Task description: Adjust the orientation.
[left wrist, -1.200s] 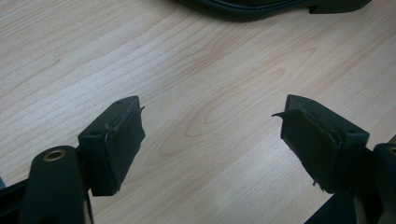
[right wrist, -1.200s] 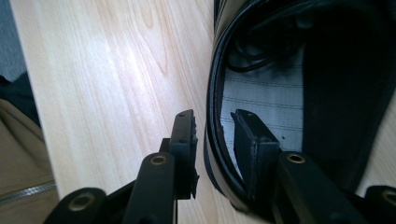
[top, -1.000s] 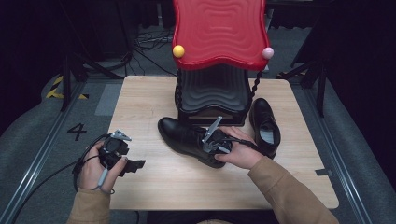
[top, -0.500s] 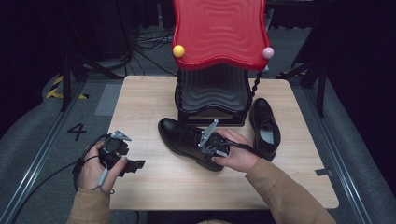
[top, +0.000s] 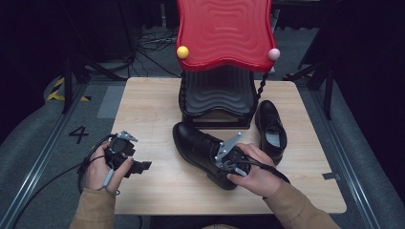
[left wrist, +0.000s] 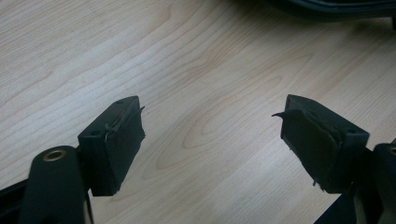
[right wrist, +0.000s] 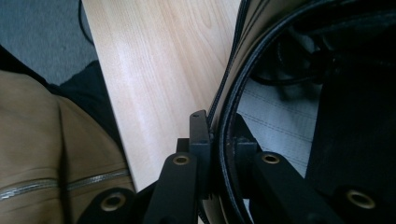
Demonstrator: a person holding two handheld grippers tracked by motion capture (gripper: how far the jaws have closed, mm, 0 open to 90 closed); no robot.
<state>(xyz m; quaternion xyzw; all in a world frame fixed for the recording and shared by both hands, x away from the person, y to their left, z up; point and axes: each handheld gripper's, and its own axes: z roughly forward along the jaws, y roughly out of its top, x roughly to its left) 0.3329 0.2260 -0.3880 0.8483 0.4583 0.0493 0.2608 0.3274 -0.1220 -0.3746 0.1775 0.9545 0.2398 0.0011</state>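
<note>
Black shoe (top: 203, 148) rim pinched by right gripper (right wrist: 219, 140), heel probably hidden; left gripper (left wrist: 210, 140) wide, empty.

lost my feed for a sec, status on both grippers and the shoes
Left gripper open, empty, over bare table. Right gripper shut on near shoe, pinching its collar edge. Second shoe sits beside the black stand. Nothing in the way.

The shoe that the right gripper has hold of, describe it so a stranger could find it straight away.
On the wooden table, before the red-topped black stand, lie two black shoes. It is the nearer shoe, lying slantwise; the right gripper pinches its collar, while the other shoe lies untouched.
</note>
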